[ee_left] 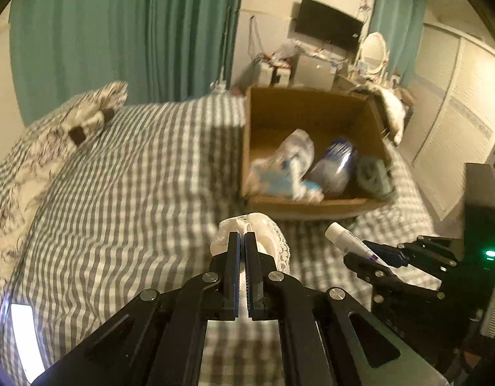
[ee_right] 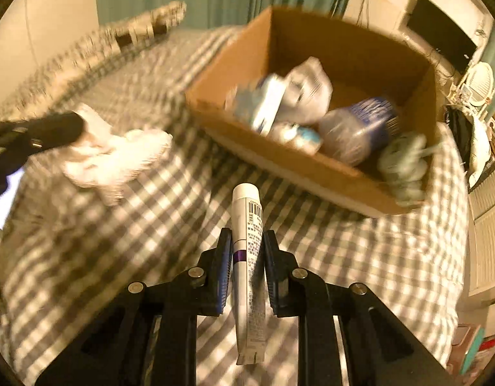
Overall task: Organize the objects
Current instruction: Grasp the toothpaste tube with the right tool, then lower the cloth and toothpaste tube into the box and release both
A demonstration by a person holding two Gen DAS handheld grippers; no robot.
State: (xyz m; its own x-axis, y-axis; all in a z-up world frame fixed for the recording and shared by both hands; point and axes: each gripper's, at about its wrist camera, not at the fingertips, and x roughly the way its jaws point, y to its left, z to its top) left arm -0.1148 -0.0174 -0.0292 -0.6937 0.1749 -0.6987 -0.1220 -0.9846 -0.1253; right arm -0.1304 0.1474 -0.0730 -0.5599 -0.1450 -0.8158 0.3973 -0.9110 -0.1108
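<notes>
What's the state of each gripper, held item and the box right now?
left gripper: shut on white lace cloth, lifted above the bed.
right gripper: shut on white tube, cap pointing forward.
cardboard box: open-topped, on the bed, already holding a blue bottle and packets.

Left wrist cam looks fwd along its fingers, low over the checked bed (ee_left: 135,177) toward the cardboard box (ee_left: 312,122) — curtains and TV behind. Right wrist cam sits nearer the box (ee_right: 312,167), facing same way — both share bed, box, each other's gripper.
</notes>
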